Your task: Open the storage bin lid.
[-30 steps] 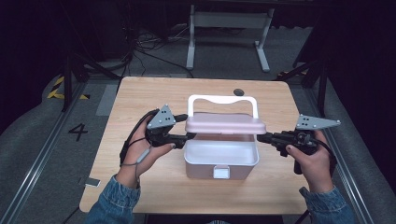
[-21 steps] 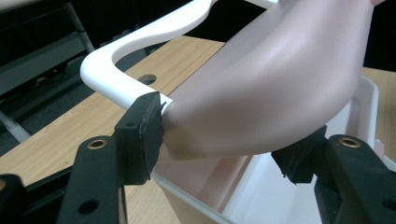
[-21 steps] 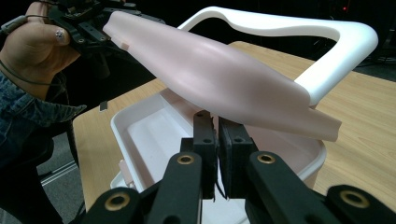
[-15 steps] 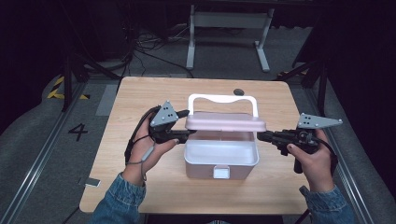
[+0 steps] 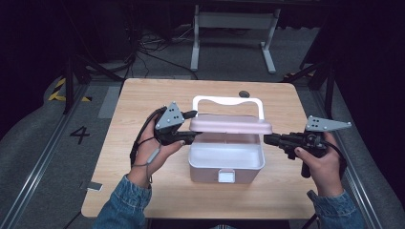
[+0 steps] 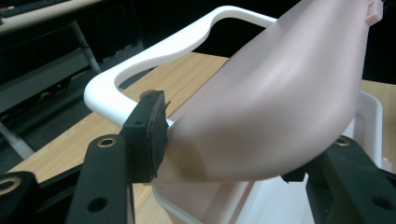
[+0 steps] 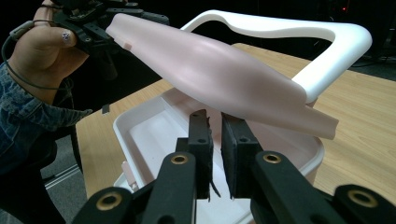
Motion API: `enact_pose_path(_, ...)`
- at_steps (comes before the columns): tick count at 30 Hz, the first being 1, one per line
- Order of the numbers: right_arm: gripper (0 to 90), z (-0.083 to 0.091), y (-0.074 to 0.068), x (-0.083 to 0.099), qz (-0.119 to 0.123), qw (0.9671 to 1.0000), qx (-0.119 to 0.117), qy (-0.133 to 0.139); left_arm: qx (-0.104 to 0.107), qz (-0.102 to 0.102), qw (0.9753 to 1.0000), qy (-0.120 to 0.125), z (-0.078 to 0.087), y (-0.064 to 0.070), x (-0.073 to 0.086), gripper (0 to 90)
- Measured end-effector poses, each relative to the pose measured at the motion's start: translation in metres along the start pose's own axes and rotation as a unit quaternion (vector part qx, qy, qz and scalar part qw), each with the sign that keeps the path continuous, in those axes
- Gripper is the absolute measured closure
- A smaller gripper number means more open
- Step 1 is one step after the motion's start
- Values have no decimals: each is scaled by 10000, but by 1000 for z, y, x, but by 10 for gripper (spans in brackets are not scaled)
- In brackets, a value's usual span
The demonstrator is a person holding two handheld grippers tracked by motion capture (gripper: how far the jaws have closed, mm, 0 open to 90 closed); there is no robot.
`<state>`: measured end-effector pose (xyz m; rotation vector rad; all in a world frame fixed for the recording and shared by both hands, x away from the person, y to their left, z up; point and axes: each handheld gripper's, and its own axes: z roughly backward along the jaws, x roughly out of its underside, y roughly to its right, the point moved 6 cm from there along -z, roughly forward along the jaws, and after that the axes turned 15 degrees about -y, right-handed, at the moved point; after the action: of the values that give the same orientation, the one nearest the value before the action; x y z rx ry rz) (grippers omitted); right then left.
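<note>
A white box stands open mid-table, its white handle upright behind it. Its pink lid hovers across the box, tilted. My left gripper is shut on the lid's left end; in the left gripper view the lid fills the space between the jaws of that gripper, with the handle behind. My right gripper sits at the lid's right end. In the right gripper view this gripper is shut on nothing, just under the lid, over the box's inside.
A small black round object lies near the table's far edge. The box's front latch faces the person. A white metal stand is on the floor beyond the table. Bare wood lies left and right of the box.
The pink lid has risen slightly in the left gripper's hold. The right gripper has barely moved.
</note>
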<state>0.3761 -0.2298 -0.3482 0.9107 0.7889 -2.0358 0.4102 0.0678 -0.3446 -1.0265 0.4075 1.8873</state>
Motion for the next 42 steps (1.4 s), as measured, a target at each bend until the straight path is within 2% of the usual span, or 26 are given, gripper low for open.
enact_pose_path(4, 802, 4, 0, 1, -39, 10000, 7, 21, -1, -5, 10000, 43, 0, -2, -2, 491)
enact_pose_path(7, 766, 6, 1, 3, -20, 9998, 152, -85, 10, 12, 10000, 62, 0, -4, -5, 511)
enact_pose_path(11, 746, 11, 1, 6, -11, 9997, 230, -91, -2, -60, 10000, 1, 0, -9, -9, 540)
enact_pose_path(15, 730, 16, 2, 10, -54, 9995, 296, -112, 136, 19, 9999, 56, -1, -13, -13, 557)
enact_pose_path(20, 725, 26, 5, 17, -174, 9989, 418, -83, 172, -21, 9998, 83, -2, -20, -19, 592)
enact_pose_path(26, 726, 30, 9, 22, -276, 9984, 496, -76, 342, 1, 9994, 56, -4, -33, -24, 628)
enact_pose_path(31, 725, 28, 9, 22, -244, 9986, 461, -105, 408, 74, 9991, -3, -6, -40, -28, 654)
enact_pose_path(38, 725, 23, 11, 21, -234, 9989, 387, -137, 488, 473, 9977, 59, -13, -54, -33, 691)
enact_pose_path(42, 723, 22, 10, 20, -201, 9991, 345, -142, 527, 548, 9971, 41, -16, -61, -35, 698)
